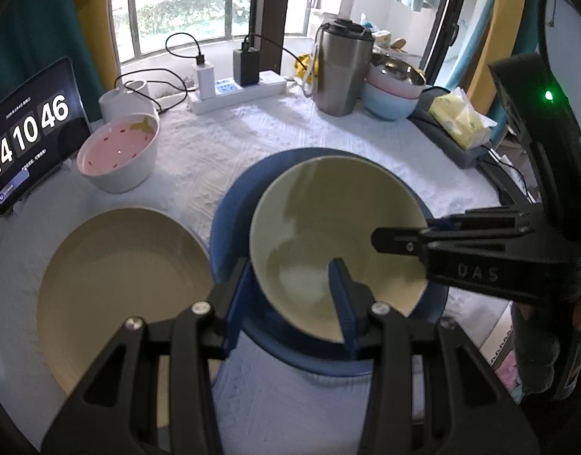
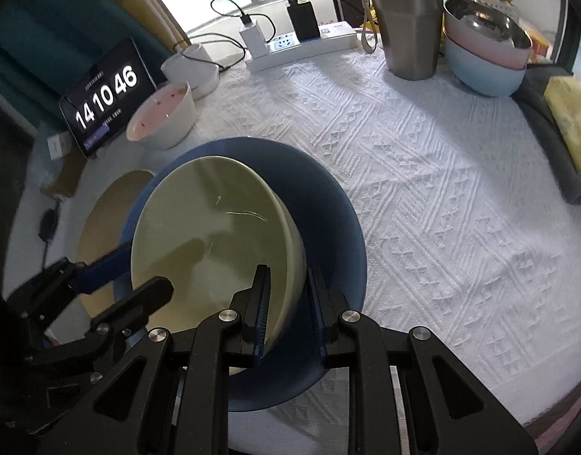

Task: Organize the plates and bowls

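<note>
A pale green bowl (image 1: 328, 220) (image 2: 199, 227) is tilted over a dark blue plate (image 1: 230, 235) (image 2: 328, 208) on the white tablecloth. My left gripper (image 1: 290, 265) (image 2: 146, 269) is shut across the bowl's near-left wall, one finger outside and one inside. From the right, my right gripper (image 1: 404, 229) (image 2: 288, 269) is shut on the opposite rim, and the wall fills the gap between its pads. A beige plate (image 1: 120, 276) (image 2: 104, 208) lies flat to the left of the blue plate.
A white bowl with a pink inside (image 1: 116, 151) (image 2: 165, 117) stands at the back left beside a tablet clock (image 1: 29, 132). Along the back are a power strip (image 1: 237, 91), a steel tumbler (image 1: 339, 72) and stacked bowls (image 1: 393, 87). A tissue pack (image 1: 461, 121) lies right.
</note>
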### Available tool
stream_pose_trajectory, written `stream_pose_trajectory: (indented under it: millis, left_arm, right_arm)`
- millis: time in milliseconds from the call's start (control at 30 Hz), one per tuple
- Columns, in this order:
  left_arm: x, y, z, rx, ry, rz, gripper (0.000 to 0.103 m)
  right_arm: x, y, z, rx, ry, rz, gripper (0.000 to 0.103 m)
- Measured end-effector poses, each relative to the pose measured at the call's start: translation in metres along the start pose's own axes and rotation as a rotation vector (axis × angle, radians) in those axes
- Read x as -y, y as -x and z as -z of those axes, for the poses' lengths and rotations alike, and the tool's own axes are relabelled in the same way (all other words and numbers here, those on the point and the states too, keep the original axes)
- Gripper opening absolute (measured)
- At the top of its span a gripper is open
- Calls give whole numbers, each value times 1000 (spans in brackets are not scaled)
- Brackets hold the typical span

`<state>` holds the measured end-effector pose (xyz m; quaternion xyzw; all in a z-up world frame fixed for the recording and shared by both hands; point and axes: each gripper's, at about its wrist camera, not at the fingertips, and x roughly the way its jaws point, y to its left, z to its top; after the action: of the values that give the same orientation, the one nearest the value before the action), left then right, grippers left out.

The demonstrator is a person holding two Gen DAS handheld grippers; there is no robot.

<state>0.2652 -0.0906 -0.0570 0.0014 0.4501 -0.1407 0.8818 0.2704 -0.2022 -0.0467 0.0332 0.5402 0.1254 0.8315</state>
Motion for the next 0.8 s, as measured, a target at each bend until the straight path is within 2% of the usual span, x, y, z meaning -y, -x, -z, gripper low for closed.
stream_pose_trajectory:
  millis: [67,167,533,800]
  left_arm:
    - [0,0,0,-2,-2,-2,43]
    - [0,3,1,11,-8,2,43]
    - [-8,8,-1,21,10,1,44]
    - [-13,12,-2,31,20,8,44]
  right_arm:
    - [-2,-1,0,-6,9,11,22]
    - [1,3,-2,14,4,-31,21]
    - [-7,1,-3,0,36,35,21]
    - [-6,18,-7,49,38,78,23]
